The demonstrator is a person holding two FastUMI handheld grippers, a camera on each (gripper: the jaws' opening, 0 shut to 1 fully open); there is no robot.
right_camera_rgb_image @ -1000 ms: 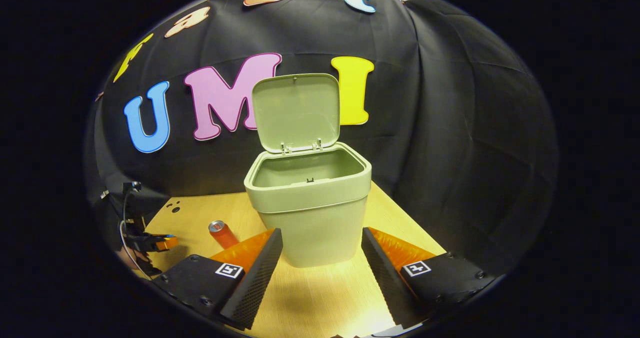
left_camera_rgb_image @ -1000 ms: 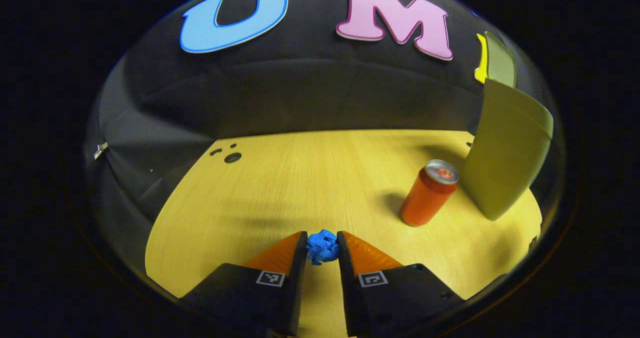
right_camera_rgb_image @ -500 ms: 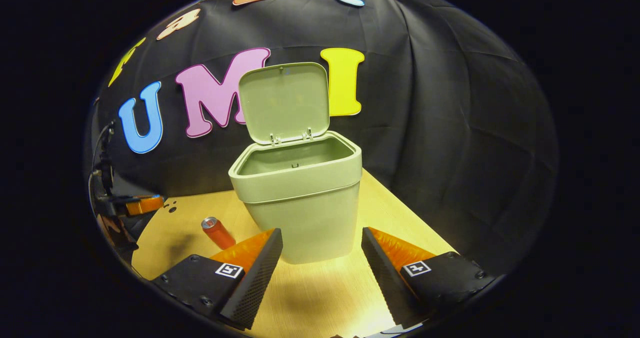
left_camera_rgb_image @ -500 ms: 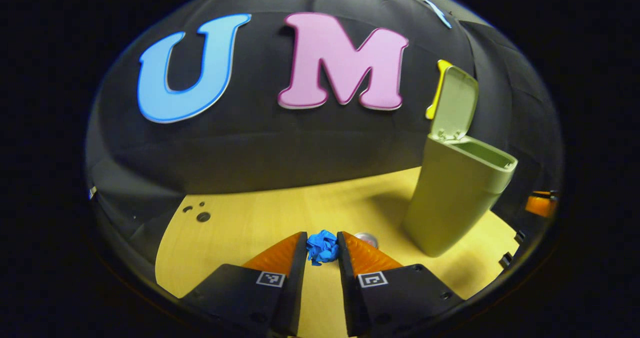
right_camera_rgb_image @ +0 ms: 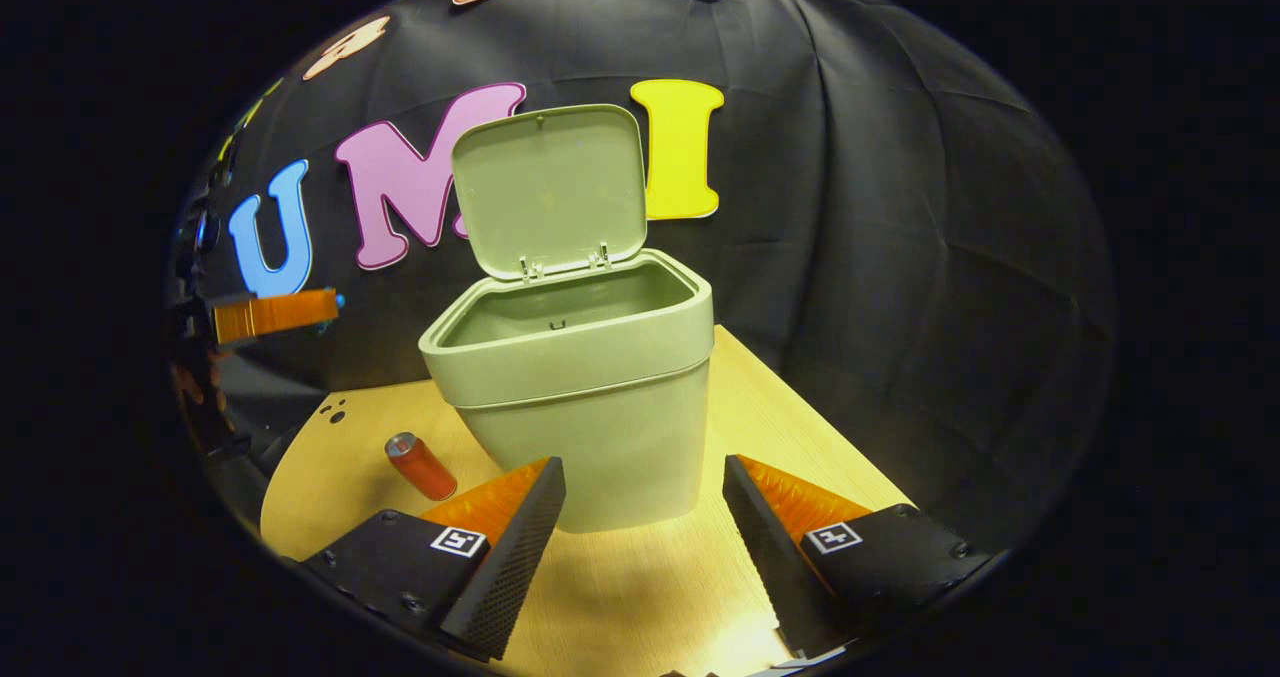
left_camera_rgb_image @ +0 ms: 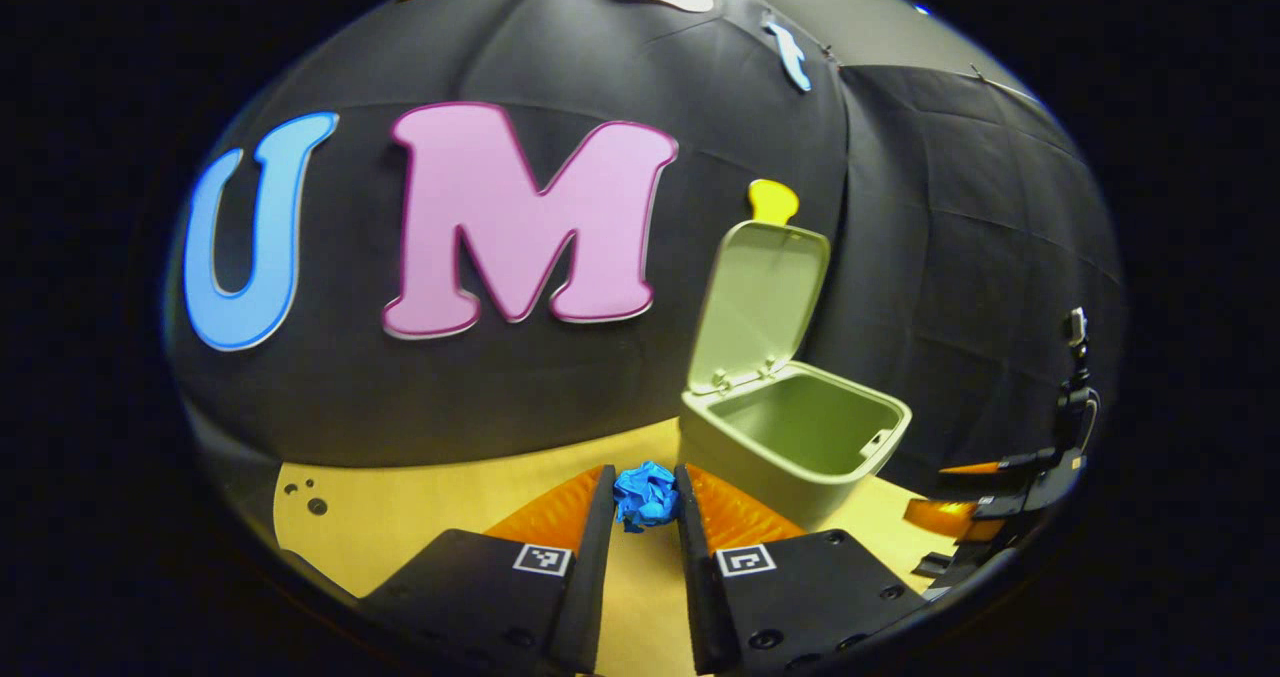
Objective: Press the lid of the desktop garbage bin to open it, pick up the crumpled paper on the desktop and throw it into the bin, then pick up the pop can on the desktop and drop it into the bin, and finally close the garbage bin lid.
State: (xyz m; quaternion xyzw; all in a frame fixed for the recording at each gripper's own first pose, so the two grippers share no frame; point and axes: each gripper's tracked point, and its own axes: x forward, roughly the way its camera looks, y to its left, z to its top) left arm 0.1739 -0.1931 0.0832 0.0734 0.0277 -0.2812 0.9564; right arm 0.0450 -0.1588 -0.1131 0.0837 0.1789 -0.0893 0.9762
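My left gripper [left_camera_rgb_image: 645, 497] is shut on the blue crumpled paper [left_camera_rgb_image: 645, 494], held up in the air at about the height of the bin's rim. The pale green bin [left_camera_rgb_image: 795, 442] stands just ahead and to the right in the left gripper view, its lid [left_camera_rgb_image: 760, 302] upright and its inside bare. In the right gripper view the same bin [right_camera_rgb_image: 585, 387] stands close in front with its lid [right_camera_rgb_image: 548, 189] up. My right gripper [right_camera_rgb_image: 645, 492] is open before the bin's front wall. The red pop can [right_camera_rgb_image: 420, 465] stands on the desk left of the bin.
The wooden desk [right_camera_rgb_image: 640, 597] runs under the bin to the black cloth wall behind. The left gripper [right_camera_rgb_image: 275, 314] hangs high at the left of the right gripper view. At the right edge of the left gripper view is the right gripper [left_camera_rgb_image: 985, 502].
My left gripper has risen and swung right with the paper, so the bin's opening now lies just ahead of it. The right gripper has drawn slightly nearer to the bin.
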